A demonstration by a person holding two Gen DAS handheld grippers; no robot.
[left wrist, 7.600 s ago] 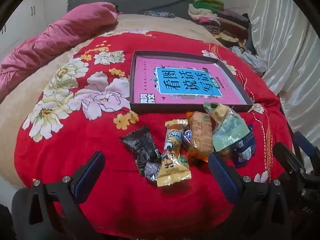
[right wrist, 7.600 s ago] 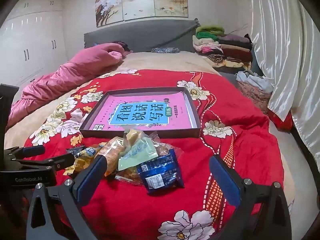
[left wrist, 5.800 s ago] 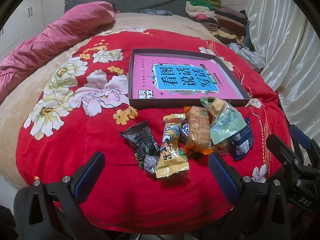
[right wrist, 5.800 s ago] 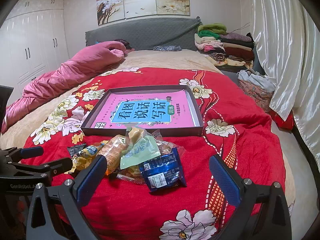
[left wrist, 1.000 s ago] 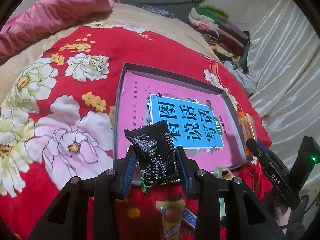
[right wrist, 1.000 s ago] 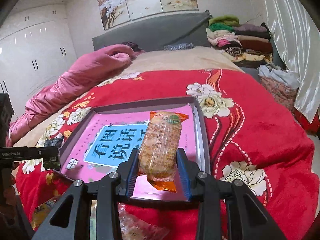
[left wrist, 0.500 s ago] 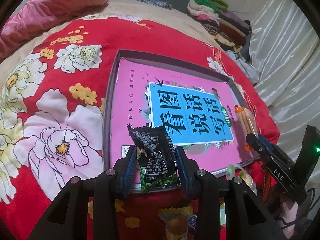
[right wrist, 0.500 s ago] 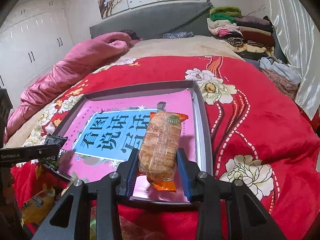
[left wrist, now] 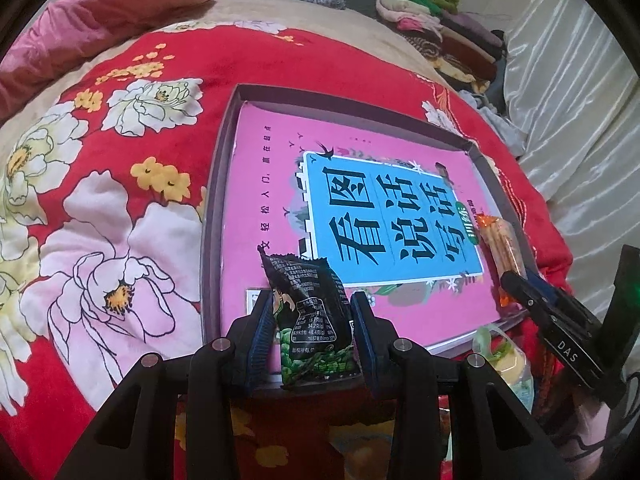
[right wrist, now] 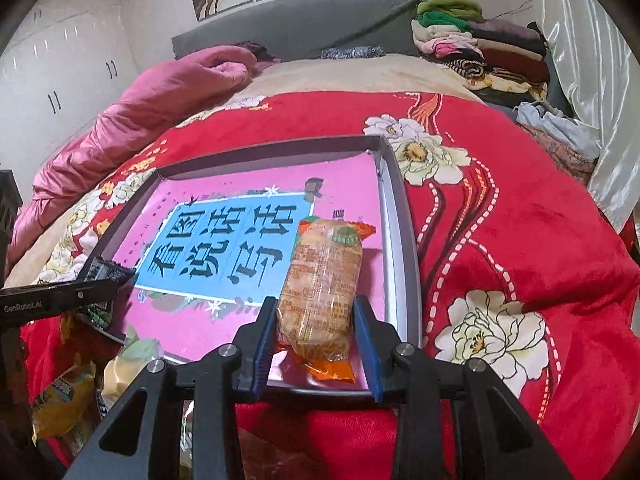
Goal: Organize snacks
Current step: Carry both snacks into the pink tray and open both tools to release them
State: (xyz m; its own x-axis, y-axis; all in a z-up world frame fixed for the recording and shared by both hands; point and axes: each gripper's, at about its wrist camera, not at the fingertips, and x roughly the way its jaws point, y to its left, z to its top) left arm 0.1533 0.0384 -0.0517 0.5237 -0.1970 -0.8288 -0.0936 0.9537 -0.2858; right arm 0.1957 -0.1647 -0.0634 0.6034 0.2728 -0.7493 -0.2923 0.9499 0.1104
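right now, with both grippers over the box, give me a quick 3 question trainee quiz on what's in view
1. True or false: the left gripper is shut on a black snack packet.
2. Multiple choice: what does the right gripper hold? A) a blue packet B) an orange-ended biscuit pack C) nothing
3. Fill in: both held snacks hang over the near part of the shallow ____ with the pink printed floor, on the red floral blanket.

Key
1. True; its pads press the packet's sides.
2. B
3. box; other snacks lie on the blanket in front of it.
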